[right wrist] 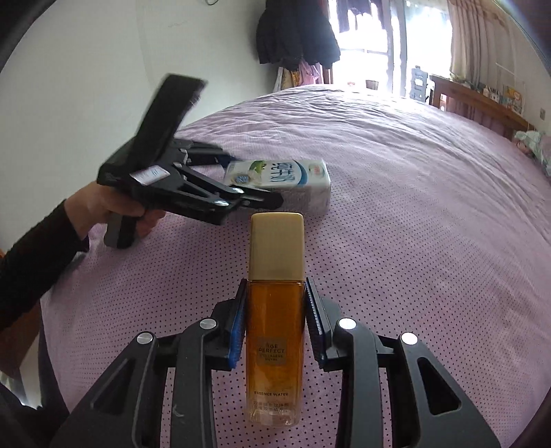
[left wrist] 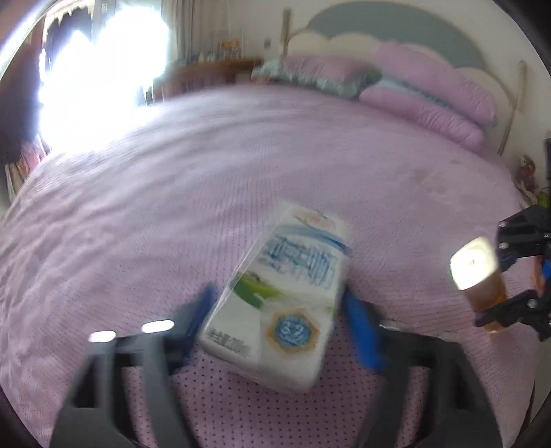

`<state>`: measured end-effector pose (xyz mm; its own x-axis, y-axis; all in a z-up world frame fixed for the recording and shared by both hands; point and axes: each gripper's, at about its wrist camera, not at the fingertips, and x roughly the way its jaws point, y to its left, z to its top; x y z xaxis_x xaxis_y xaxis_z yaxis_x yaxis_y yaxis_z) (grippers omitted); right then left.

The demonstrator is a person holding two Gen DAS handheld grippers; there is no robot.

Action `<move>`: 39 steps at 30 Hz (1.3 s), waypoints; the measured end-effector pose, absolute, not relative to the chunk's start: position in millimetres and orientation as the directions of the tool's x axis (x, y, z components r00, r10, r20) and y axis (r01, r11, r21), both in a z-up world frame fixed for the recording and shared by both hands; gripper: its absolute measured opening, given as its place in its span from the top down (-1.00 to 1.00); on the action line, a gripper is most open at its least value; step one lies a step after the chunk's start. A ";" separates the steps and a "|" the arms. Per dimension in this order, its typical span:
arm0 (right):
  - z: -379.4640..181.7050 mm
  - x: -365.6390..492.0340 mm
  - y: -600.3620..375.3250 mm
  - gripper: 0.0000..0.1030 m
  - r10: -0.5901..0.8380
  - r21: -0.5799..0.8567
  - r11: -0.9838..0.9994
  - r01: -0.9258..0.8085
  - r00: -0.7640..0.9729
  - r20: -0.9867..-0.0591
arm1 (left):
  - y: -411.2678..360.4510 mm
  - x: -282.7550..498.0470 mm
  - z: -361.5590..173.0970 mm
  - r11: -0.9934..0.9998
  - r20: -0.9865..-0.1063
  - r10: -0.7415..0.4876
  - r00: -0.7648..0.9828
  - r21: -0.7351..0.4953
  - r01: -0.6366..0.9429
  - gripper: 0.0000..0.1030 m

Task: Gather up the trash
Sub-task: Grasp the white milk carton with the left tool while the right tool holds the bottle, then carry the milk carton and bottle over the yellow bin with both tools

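A white milk carton with blue and green print sits between the blue pads of my left gripper, which is shut on it just above the pink bedspread; the view is blurred. The carton and left gripper also show in the right wrist view, at the left. My right gripper is shut on an amber essence-water bottle with a gold cap. That bottle and right gripper show at the right edge of the left wrist view.
A wide bed with a pink dotted bedspread fills both views. Pink pillows and a headboard lie at the far end. A bright window, dark hanging clothes and a wooden shelf stand beyond the bed.
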<state>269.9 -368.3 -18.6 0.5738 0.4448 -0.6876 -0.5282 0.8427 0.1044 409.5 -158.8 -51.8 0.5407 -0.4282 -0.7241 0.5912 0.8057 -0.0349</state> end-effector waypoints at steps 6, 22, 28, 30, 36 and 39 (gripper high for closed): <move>-17.7 269.8 -369.4 0.40 0.445 0.129 0.855 -0.502 0.583 -0.680 | -159.5 399.3 -50.1 0.828 -0.725 -0.422 0.545 -0.064 0.556 -0.11; 24.9 136.6 -427.8 0.41 0.319 0.080 0.939 -0.336 0.756 -0.572 | -210.6 226.3 -5.2 0.725 -0.539 -0.638 0.550 -0.179 0.665 -0.12; 32.8 61.0 -461.3 0.41 0.223 0.057 0.972 -0.230 0.807 -0.547 | -259.3 172.0 -4.5 0.659 -0.528 -0.697 0.486 -0.202 0.725 -0.12; 32.8 36.7 -470.1 0.41 0.187 0.046 0.980 -0.193 0.818 -0.544 | -276.2 155.2 -6.7 0.628 -0.530 -0.716 0.454 -0.205 0.751 -0.12; 12.2 -37.2 -503.1 0.41 0.076 0.053 0.997 -0.056 0.827 -0.557 | -334.2 110.7 -25.1 0.524 -0.567 -0.754 0.330 -0.217 0.824 -0.12; -11.5 -74.6 -525.8 0.41 0.024 0.080 0.996 0.029 0.812 -0.584 | -362.4 86.6 -36.8 0.465 -0.586 -0.766 0.264 -0.222 0.857 -0.12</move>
